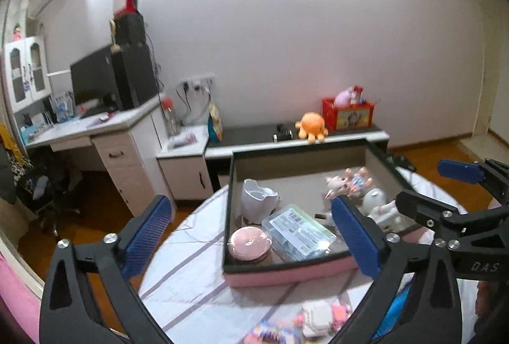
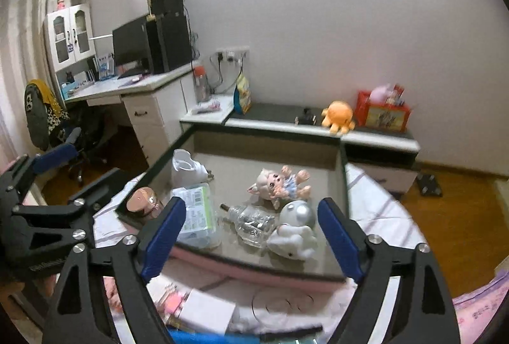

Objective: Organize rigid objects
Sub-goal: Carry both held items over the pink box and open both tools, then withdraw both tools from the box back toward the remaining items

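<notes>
A shallow box with a dark rim (image 1: 231, 185) (image 2: 344, 185) and a pink base stands on a round table. It holds a white vase (image 1: 257, 201) (image 2: 186, 167), a clear plastic case with a green label (image 1: 299, 231) (image 2: 197, 210), a round pink tin (image 1: 249, 244) (image 2: 143, 201), a doll (image 1: 350, 183) (image 2: 280, 185), a white toy figure (image 1: 381, 204) (image 2: 296, 229) and a clear glass bottle (image 2: 251, 223). My left gripper (image 1: 249, 201) hovers open over the box's near left corner, holding nothing. My right gripper (image 2: 251, 204) hovers open over the near edge, also with nothing in it.
A striped cloth (image 1: 191, 264) covers the table. Pink and white packets (image 1: 321, 318) (image 2: 178, 302) lie at its near edge. Behind, a low cabinet carries an orange octopus plush (image 1: 310, 126) and a red box (image 1: 348, 115). A desk with a monitor (image 1: 95, 83) stands at the left.
</notes>
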A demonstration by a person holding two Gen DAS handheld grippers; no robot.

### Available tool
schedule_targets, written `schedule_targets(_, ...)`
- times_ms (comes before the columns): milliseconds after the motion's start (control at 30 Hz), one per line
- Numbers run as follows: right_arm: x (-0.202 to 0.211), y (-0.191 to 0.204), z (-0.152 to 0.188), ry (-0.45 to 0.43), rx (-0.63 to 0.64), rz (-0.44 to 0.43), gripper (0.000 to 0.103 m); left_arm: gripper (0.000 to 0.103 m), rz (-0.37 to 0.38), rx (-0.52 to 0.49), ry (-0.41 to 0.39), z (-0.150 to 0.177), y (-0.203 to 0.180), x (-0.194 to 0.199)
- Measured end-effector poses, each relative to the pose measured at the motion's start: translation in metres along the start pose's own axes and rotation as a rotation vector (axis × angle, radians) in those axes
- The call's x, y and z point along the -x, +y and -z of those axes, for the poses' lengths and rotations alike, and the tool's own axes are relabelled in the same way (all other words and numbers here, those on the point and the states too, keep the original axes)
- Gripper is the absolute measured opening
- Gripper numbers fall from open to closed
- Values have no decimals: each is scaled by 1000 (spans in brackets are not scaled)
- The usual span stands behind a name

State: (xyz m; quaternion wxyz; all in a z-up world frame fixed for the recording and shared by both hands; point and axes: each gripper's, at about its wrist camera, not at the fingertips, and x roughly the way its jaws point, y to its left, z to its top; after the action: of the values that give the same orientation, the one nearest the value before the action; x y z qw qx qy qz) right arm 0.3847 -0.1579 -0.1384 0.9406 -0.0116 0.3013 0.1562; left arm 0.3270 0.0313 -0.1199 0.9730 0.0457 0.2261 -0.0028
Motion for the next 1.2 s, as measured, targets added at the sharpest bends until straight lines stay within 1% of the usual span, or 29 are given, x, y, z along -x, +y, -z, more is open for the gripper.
schedule_targets(33,16,3,3,-29,8,5,93,103,3,5,-16,1,1,10)
schedule_targets(67,28,5,5,-51,12,14,103,103,2,13,-35,2,2,24)
schedule_targets(200,76,13,19,-135,13,31,103,103,-25,41,-110,9,3,75)
schedule_targets(267,95,14,25,-165,0,22,103,103,-20,52,-155,15,2,103)
schedule_targets(300,109,16,32,-191,-7,28,103,103,-15,53,-169,18,1,113)
schedule_targets(333,116,18,34,-204,-8,35,103,103,-15,55,-180,20,0,124)
schedule_targets(400,138,23,45,-255,-10,71,103,103,-20,58,-210,27,-3,147)
schedule_targets(533,166,31,61,-297,-5,104,103,103,7,44,-233,39,-10,180)
schedule_targets(600,179,34,66,-319,-5,115,103,103,4,31,-230,43,-14,189)
schedule_targets(700,188,34,73,-328,-12,111,103,103,-9,18,-236,47,-20,199)
schedule_targets(833,195,35,79,-330,-13,122,103,103,12,18,-231,50,-22,205)
schedule_targets(1000,196,29,85,-321,-27,136,103,103,-7,-1,-197,56,-21,197)
schedule_targets(1167,185,17,94,-279,-54,162,103,103,-1,20,-125,68,-12,175)
schedule_targets(1200,178,12,97,-259,-64,167,103,103,2,25,-106,71,-10,169)
